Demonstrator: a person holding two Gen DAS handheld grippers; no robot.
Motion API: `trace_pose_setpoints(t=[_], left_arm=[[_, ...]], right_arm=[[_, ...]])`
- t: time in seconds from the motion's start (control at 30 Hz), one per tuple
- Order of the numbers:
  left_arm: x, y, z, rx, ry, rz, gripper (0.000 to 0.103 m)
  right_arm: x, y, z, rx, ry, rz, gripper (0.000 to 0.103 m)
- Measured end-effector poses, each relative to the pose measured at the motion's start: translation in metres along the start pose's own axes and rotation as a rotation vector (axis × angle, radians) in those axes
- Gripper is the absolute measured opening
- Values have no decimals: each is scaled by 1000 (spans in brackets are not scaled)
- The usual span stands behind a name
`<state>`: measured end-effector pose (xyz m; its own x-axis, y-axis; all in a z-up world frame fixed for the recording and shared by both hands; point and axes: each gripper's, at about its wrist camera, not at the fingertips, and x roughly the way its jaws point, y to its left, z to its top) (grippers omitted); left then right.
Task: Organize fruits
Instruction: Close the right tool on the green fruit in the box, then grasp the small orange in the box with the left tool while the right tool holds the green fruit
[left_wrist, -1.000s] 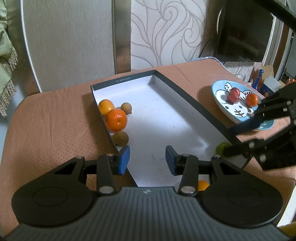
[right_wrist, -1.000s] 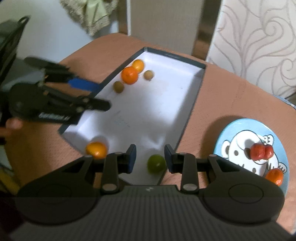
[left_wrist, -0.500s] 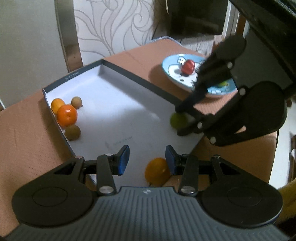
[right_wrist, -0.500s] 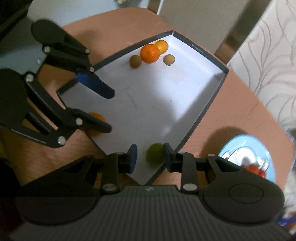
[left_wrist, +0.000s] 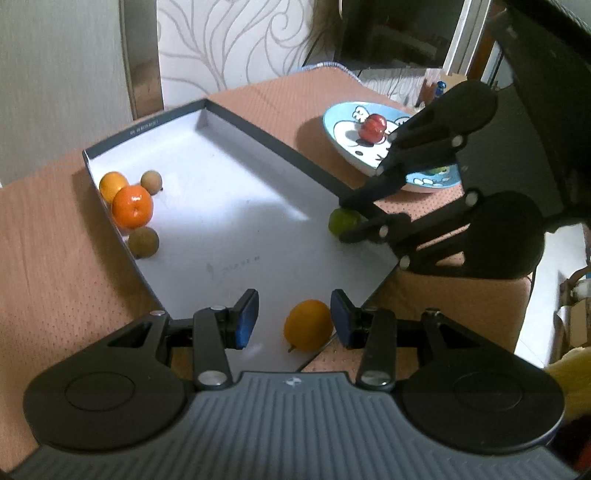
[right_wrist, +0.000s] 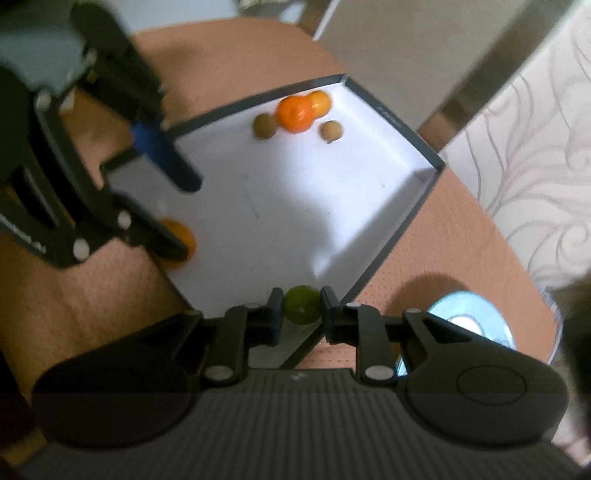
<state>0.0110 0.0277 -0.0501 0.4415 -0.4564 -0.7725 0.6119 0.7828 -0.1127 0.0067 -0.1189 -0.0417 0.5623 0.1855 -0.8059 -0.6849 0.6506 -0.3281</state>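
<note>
A shallow white box lid (left_wrist: 207, 229) lies on the table. A yellow-orange fruit (left_wrist: 308, 325) lies at its near corner between the fingers of my open left gripper (left_wrist: 293, 319), untouched on the left side. My right gripper (right_wrist: 302, 314) is shut on a green lime (right_wrist: 301, 304) at the lid's other corner; the lime also shows in the left wrist view (left_wrist: 343, 220). A big orange (left_wrist: 132, 206), a smaller orange (left_wrist: 112, 184) and two brown fruits (left_wrist: 144, 242) sit at the lid's far left. A red fruit (left_wrist: 372, 127) lies on a blue cartoon plate (left_wrist: 347, 147).
The table has an orange-brown dotted cloth (left_wrist: 55, 280). The plate also shows in the right wrist view (right_wrist: 469, 314) to the right of the lid. Chair backs and a patterned wall stand behind the table. The table edge drops off at the right.
My right gripper has closed its fingers onto the green lime. My left gripper has moved in so the yellow-orange fruit sits between its open fingers.
</note>
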Motion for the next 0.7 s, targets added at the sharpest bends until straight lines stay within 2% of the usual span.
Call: trace_pose_setpoints(t=[0.13,0.23,0.37,0.47,0.6,0.7], left_arm=[[8,2,10,-23,59,-14,49],[17,-9,13,60,63,23,49],[25,-7,27,131,35,162,45],[28,9,38,111,22,219,45],[17,15,41,63,1,178,45],[10,8,33,47,20,118,45]], right_arm=[[-10,-17,-2,170,-59,24,24],[-20,-24,-7,288,-110,45,24],[-34,-28,-15,386,-163,41,24],[-41,-31,-19,445,-207,42,24],[-47,-30,-19,489,-246,53,24],[-48,-26,-20,493,-256,52,24]])
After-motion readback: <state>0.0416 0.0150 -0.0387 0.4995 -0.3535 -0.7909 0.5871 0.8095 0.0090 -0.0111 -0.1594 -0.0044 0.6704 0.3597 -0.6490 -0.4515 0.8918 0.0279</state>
